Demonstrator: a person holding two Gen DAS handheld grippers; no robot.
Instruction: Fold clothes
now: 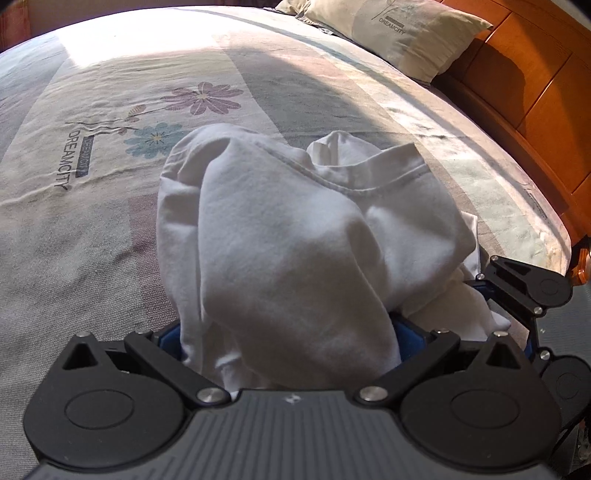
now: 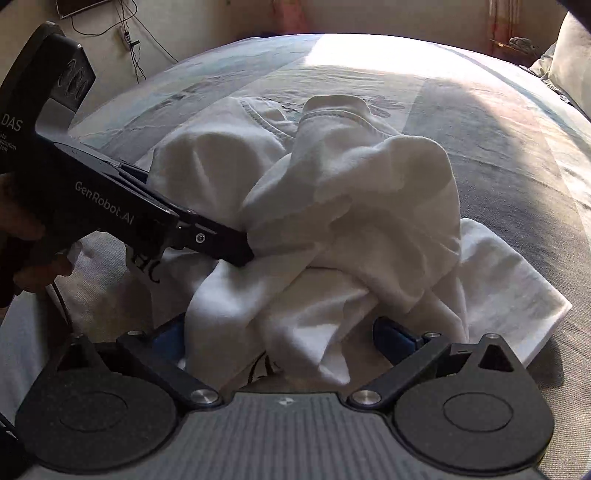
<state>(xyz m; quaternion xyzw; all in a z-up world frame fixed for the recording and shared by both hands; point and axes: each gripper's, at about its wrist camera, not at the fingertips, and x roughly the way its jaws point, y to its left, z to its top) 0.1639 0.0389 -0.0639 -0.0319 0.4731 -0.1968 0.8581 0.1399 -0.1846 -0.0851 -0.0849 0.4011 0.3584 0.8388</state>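
One white shirt lies bunched in a heap on the bed, near the edge closest to both cameras. A stitched hem or collar seam runs across its upper folds, and in the right wrist view dark printed lettering shows on a lower layer, partly hidden under the folds. A flatter flap of the same cloth spreads out on the sheet to the right of the heap.

The left gripper has its blue fingers set wide, with a thick wad of shirt filling the gap between them; the cloth covers the tips, so I cannot tell whether they press on it or only flank it. From the right wrist view the same tool comes in from the left, its tip buried in the heap. A hand grips its handle at the left edge.

The right gripper stands spread, its two blue fingers well apart, with loose folds draped between them and nothing pinched that I can see. In the left wrist view, part of it shows at the right edge, beside the shirt.

The sheet carries two printed flowers and a printed "DREAMCITY" logo. Two pillows lie at the head, against an orange wooden headboard. Cables hang on the far wall. A bright patch of sun falls across the far half of the bed.
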